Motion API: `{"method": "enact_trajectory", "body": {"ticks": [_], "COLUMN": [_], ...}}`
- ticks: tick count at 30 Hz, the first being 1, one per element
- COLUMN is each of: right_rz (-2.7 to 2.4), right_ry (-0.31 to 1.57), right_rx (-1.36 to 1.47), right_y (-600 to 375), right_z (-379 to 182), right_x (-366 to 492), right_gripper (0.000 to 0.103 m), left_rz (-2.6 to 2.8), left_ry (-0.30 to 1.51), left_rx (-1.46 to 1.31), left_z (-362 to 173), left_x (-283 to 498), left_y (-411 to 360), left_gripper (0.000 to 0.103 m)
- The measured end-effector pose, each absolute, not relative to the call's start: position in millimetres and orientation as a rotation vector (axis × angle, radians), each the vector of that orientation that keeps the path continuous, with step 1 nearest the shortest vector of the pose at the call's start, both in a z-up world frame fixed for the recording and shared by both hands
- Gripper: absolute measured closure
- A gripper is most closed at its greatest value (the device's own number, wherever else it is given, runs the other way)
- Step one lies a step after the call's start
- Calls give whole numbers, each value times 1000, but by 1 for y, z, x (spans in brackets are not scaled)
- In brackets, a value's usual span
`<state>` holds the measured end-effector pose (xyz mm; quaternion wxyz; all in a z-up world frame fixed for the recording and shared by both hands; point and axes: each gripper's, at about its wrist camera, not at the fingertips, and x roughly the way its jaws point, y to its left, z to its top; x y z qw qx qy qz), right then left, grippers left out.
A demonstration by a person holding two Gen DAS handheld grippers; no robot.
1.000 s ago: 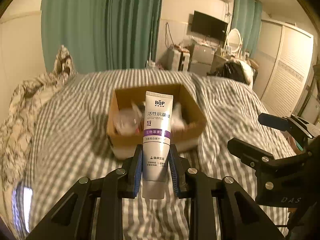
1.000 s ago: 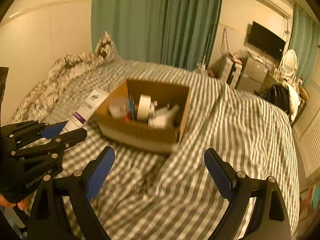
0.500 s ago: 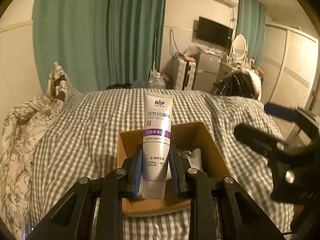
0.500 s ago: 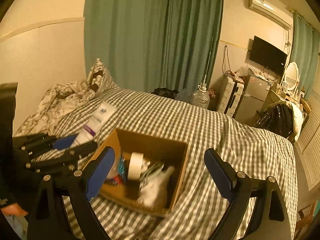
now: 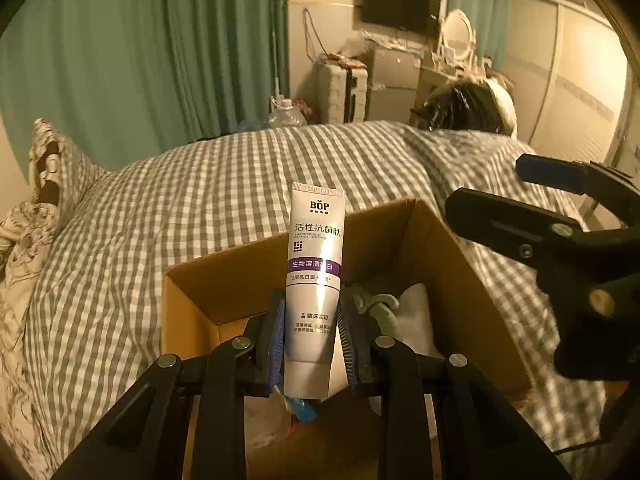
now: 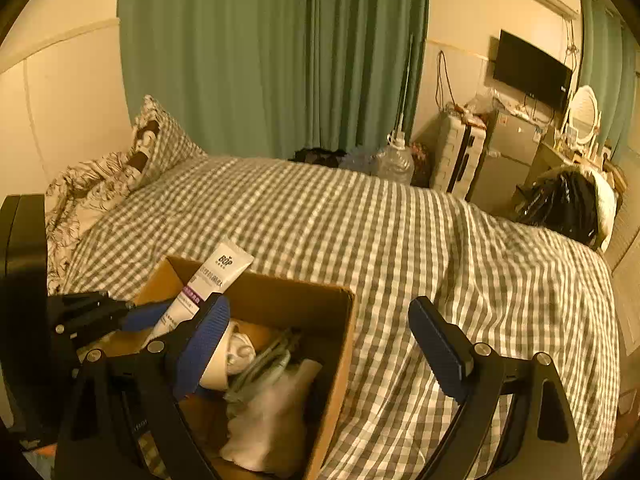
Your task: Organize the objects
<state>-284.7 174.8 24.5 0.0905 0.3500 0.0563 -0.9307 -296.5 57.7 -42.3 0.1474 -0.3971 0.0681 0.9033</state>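
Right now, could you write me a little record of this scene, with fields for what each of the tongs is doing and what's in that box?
Setting: bed with a grey checked cover
Left tongs: shut on a white BOP tube, held upright over the box
Right tongs: open, holding nothing, beside the left ones
Cardboard box: open on the bed, already part filled
Box contents: roll of tape, a white bag, other items too jumbled to name

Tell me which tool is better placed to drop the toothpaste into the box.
Left. The left tool already clamps the toothpaste above the open box. The right tool is open and empty.
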Motion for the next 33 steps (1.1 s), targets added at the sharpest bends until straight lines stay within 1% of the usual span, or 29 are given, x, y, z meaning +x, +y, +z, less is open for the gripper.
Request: {"method": "enact_trajectory", "body": {"ticks": [3, 5, 6, 7, 8, 9, 12, 14, 16, 18, 22, 24, 29, 33], "right_rz": [-2760, -2764, -2765, -2767, -2771, -2775, -2788, -2801, -2812, -2830, -2866, -2880, -2917, -2946], "right_ry": [147, 132, 125, 121, 119, 118, 114, 117, 117, 118, 124, 124, 130, 102], "right_rx": [1067, 1072, 1074, 1073, 1070, 1067, 1055, 1031, 1001, 956, 866, 830, 732, 655], "right_y": [183, 186, 188, 189, 191, 192, 193, 193, 192, 191, 192, 194, 199, 204], "right_z": [16, 14, 15, 15, 16, 18, 25, 33, 42, 55, 79, 91, 121, 138], "right_x": [-289, -290, -289, -288, -287, -286, -279, -271, -264, -253, -229, -217, -184, -157], "right_gripper": [12, 12, 12, 12, 12, 12, 12, 12, 12, 11, 4, 0, 0, 0], "left_rz": [2580, 2573, 2577, 2587, 2605, 2624, 2664, 2700, 2734, 2776, 2854, 2886, 2983, 3038], "left_ry": [188, 155, 137, 126, 118, 115, 136, 156, 161, 151, 130, 128, 126, 84], "left_rx": [-1179, -1201, -1204, -1200, -1188, -1174, -1152, -1127, -1094, -1041, -956, -916, -798, -684], "left_z": [-52, -53, -52, -51, -47, -43, -28, -14, 0, 18, 48, 60, 96, 116], "left_x": [-301, -300, -299, -298, -295, -292, -285, -278, -271, -261, -243, -235, -205, -176], "left_y": [56, 54, 52, 50, 48, 46, 43, 41, 38, 34, 27, 22, 16, 13], "left_gripper": [76, 72, 61, 44, 38, 36, 35, 29, 17, 11, 2, 0, 0, 0]}}
